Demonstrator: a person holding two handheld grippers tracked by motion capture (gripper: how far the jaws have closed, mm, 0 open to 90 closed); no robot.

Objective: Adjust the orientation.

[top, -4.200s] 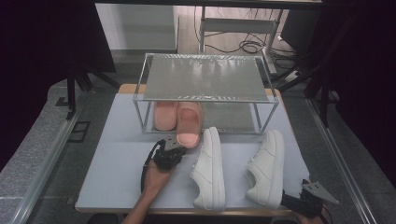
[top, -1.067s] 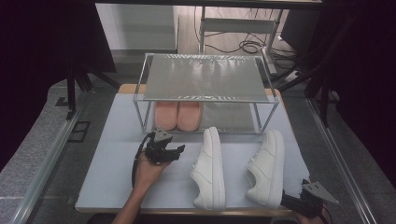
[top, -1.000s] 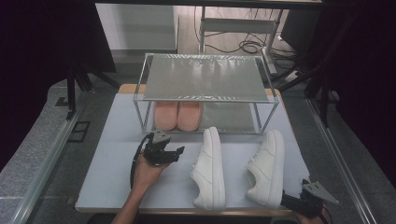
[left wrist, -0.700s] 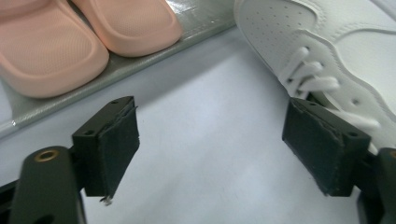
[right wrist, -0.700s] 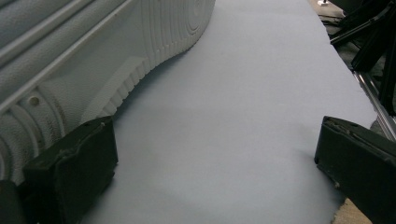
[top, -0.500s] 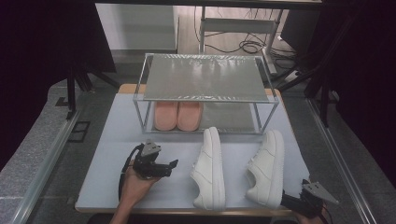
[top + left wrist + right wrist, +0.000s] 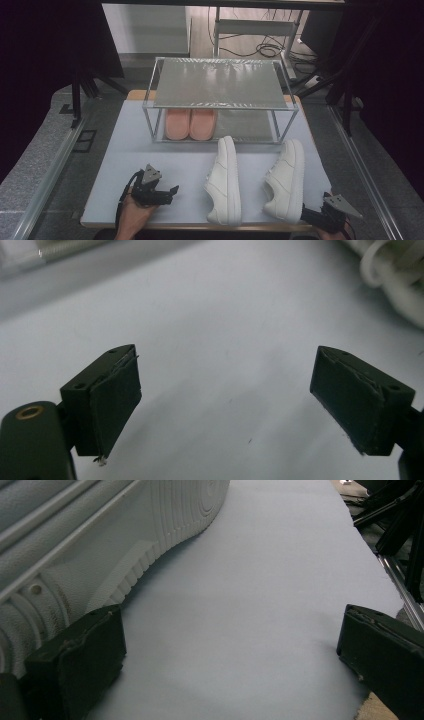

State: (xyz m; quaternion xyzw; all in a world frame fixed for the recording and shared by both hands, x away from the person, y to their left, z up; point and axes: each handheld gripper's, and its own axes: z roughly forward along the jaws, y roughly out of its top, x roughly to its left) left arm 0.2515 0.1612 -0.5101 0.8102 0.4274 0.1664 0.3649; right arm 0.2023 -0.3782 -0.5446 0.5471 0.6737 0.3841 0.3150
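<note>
Overhead, left tongs [image 7: 170, 192] look small; their own view shows them spread, like right tongs [image 7: 230, 665].

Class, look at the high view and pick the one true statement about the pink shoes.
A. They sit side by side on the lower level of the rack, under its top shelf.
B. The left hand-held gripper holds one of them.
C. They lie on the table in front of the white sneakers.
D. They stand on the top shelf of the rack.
A: the pink shoes sit side by side beneath the top shelf of the metal rack, behind the two white sneakers.
</note>
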